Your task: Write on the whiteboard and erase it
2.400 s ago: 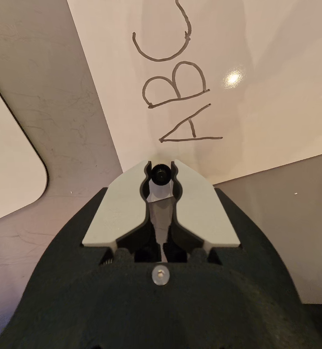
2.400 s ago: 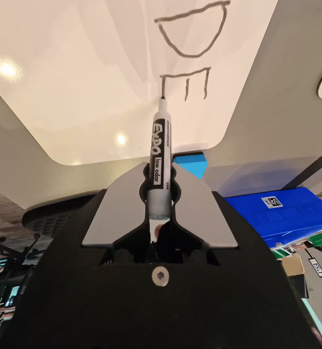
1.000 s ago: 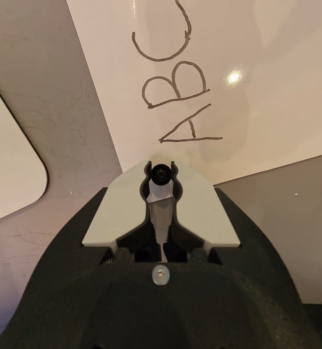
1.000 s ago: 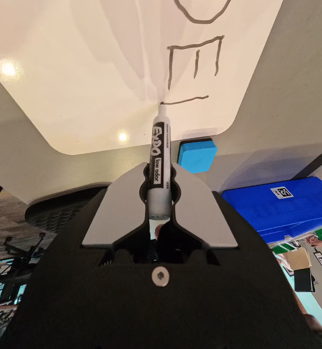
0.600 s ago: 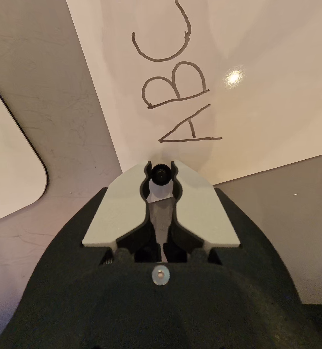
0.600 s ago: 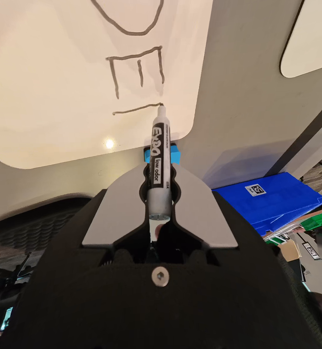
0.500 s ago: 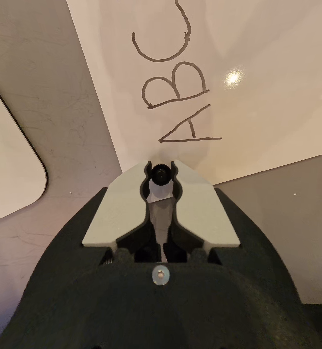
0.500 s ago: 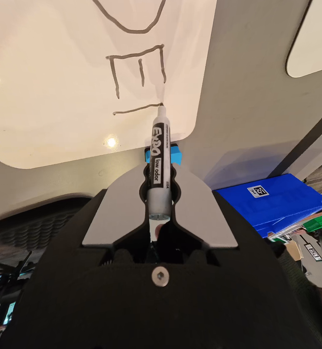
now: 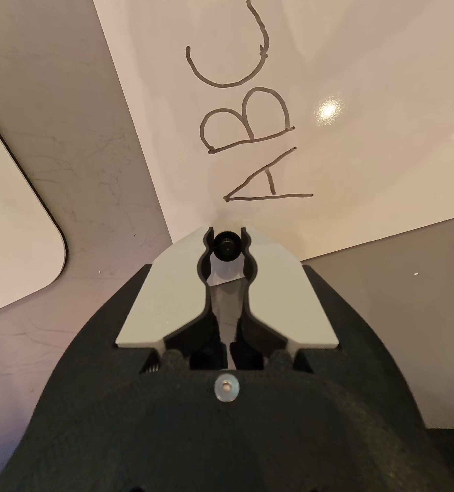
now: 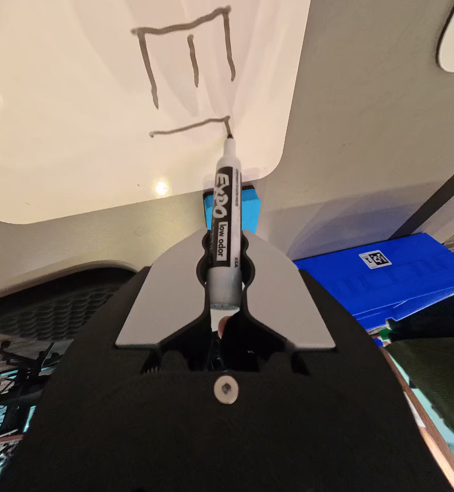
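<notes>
Grey fingers (image 10: 172,279) of the right gripper (image 10: 226,241) clamp the barrel of the marker (image 10: 227,213), whose tip touches the whiteboard (image 10: 61,133) at 12 o'clock, at the end of a fresh stroke close to the board's 3 o'clock edge. Excess push could slide the round barrel back through the grip or run the stroke off that edge. The left gripper (image 9: 227,234) holds a black cap (image 9: 226,247) at the board, and the blue eraser (image 10: 250,210) waits at 12 o'clock behind the marker; a slipped cap would dry the tip.

Blue bin (image 10: 385,282) (white sticker on top), black mesh chair seat (image 10: 53,300), dark sleeve (image 10: 444,372)
</notes>
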Demonstrator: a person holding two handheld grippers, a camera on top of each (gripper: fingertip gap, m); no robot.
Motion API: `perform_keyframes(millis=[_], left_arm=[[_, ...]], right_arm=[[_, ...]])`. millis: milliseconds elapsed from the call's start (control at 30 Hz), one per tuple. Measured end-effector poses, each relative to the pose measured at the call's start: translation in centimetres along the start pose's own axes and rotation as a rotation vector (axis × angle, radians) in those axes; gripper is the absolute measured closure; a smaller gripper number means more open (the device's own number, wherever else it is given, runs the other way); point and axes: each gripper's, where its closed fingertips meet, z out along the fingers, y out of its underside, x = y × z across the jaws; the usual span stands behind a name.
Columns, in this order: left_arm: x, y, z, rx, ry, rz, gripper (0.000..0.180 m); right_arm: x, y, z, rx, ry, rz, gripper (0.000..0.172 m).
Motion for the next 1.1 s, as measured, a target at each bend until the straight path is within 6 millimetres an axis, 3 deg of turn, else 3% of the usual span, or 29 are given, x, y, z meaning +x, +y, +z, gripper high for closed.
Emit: perform_keyframes(millis=[233, 467, 633, 1100], left_arm=[[0.0, 0.0, 0.0, 0.001, 0.001, -0.001, 0.160], [0.0, 0.0, 0.0, 0.001, 0.003, -0.001, 0.160], [0.0, 0.0, 0.0, -0.001, -0.001, 0.000, 0.160], [0.0, -0.1, 0.0, 0.000, 0.002, -0.001, 0.160]], right_arm=[[0.1, 1.2, 0.2, -0.009, 0.003, 0.027, 0.150], [-1.6, -0.8, -1.5, 0.057, -0.009, -0.013, 0.151], [-2.5, -1.4, -1.2, 0.050, -0.024, -0.037, 0.151], [-2.1, 2.1, 0.1, -0.040, -0.035, 0.017, 0.150]])
